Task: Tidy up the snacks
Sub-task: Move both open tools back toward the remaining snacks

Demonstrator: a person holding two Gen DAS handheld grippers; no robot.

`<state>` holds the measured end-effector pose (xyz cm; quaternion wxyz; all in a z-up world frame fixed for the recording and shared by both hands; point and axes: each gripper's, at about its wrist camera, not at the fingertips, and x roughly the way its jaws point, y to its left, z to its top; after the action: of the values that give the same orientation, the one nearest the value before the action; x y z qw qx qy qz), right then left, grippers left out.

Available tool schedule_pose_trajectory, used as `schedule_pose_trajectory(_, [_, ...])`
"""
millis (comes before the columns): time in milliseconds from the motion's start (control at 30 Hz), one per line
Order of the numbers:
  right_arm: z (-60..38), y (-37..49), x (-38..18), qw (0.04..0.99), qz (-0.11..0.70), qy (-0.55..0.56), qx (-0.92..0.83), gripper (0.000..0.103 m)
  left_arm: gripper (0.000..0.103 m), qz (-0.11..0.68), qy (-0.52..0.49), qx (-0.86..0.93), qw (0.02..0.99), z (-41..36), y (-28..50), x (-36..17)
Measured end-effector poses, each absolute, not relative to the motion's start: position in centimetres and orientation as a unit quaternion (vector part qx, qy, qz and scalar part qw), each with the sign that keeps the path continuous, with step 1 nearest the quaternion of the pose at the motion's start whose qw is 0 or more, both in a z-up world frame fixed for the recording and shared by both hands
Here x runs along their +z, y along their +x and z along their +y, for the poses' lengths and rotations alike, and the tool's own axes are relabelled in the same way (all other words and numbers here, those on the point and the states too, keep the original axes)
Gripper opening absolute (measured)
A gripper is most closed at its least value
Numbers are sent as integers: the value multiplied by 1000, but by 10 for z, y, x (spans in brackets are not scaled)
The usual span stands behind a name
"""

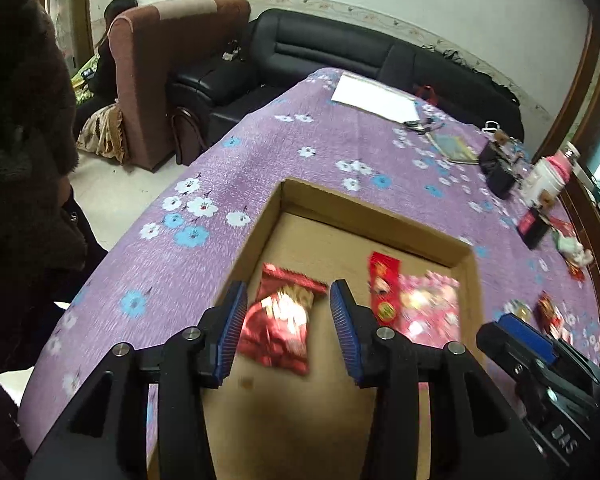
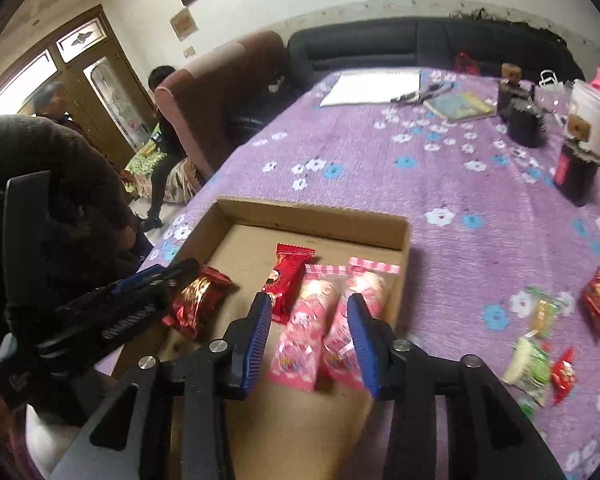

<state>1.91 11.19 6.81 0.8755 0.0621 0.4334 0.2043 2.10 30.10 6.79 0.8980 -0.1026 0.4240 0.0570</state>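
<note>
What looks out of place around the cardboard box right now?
Several snacks still lie loose on the purple tablecloth right of the cardboard box: a green-and-white packet and a small red candy. Inside, the shiny red packet lies askew.

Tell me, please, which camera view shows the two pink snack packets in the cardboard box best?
The right wrist view. There the pink snack packets lie side by side in the cardboard box, sharp and nearly whole, between the fingers of the open right claw. In the left wrist view they are one blurred pink patch, partly behind a finger of the left claw.
</note>
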Motion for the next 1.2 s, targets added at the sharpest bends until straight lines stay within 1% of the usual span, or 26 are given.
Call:
schedule_pose_trajectory(300, [68,-29,71,898,402,28,177,43,41,428,-118,10,896,248,-32,81])
schedule_pose_trajectory(500, [31,-51,68,904,395,25,162,45,41,439,-138,-28,887,206,-52,79])
schedule_pose_trajectory(700, [-2,-69,60,904,400,43,145,46,41,449,-131,-48,882,174,-67,73])
schedule_pose_trajectory(867, [-47,-65,68,899,409,95,125,46,41,428,-105,-69,895,145,-59,96])
schedule_pose_trajectory(900, [-60,-59,69,897,416,97,111,48,41,429,-103,-69,895,143,-61,98])
schedule_pose_trajectory(967, [-82,-59,70,895,423,103,92,48,41,423,-111,-92,895,139,-75,100])
schedule_pose_trajectory(1033, [-103,-74,70,899,416,109,84,48,42,422,-107,-88,896,135,-89,96])
schedule_pose_trajectory(1100, [-117,-89,66,901,415,102,75,48,43,428,-129,-103,888,133,-103,83])
schedule_pose_trajectory(1200, [-136,-106,57,902,411,121,58,49,43,446,-138,-112,877,128,-107,67])
